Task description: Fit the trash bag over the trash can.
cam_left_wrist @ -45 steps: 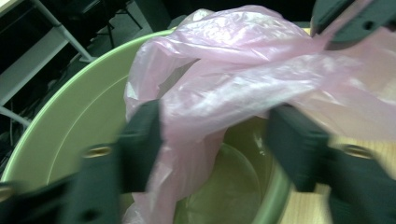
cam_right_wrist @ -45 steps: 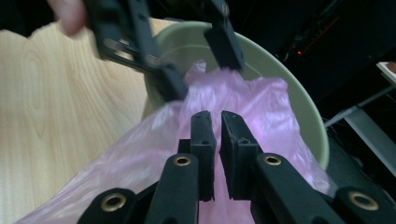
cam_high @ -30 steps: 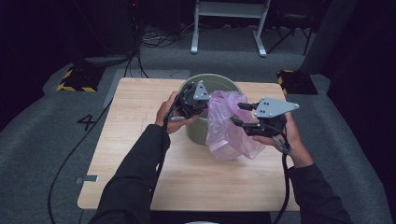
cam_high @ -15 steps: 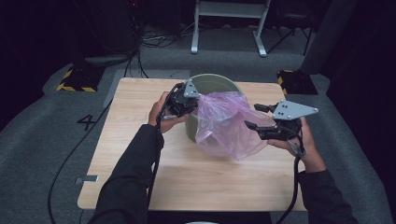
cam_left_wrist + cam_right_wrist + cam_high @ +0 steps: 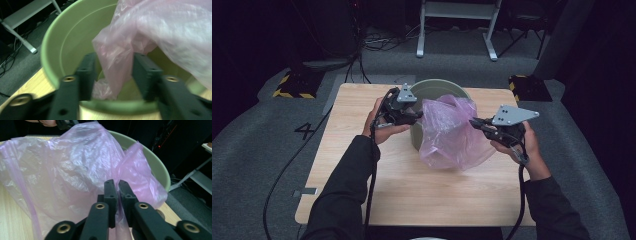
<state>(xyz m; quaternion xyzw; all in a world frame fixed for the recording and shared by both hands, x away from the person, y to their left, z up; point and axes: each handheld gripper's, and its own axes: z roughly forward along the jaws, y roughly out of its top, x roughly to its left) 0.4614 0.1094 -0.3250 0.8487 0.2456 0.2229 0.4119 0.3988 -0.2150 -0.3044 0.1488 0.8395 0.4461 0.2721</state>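
text: "4" | on: grey floor [image 5: 272, 150] | left of table [image 5: 362, 100]

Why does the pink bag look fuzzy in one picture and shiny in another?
Left gripper view: the pink bag and green bin are smeared with blur. Right gripper view: sharper, with light glinting off the bag's wrinkles. High view: the table is lit; the floor around is dark.

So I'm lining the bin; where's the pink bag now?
In the high view the pink bag hangs over the green bin's right front rim at table centre, stretched between the left gripper and right gripper.
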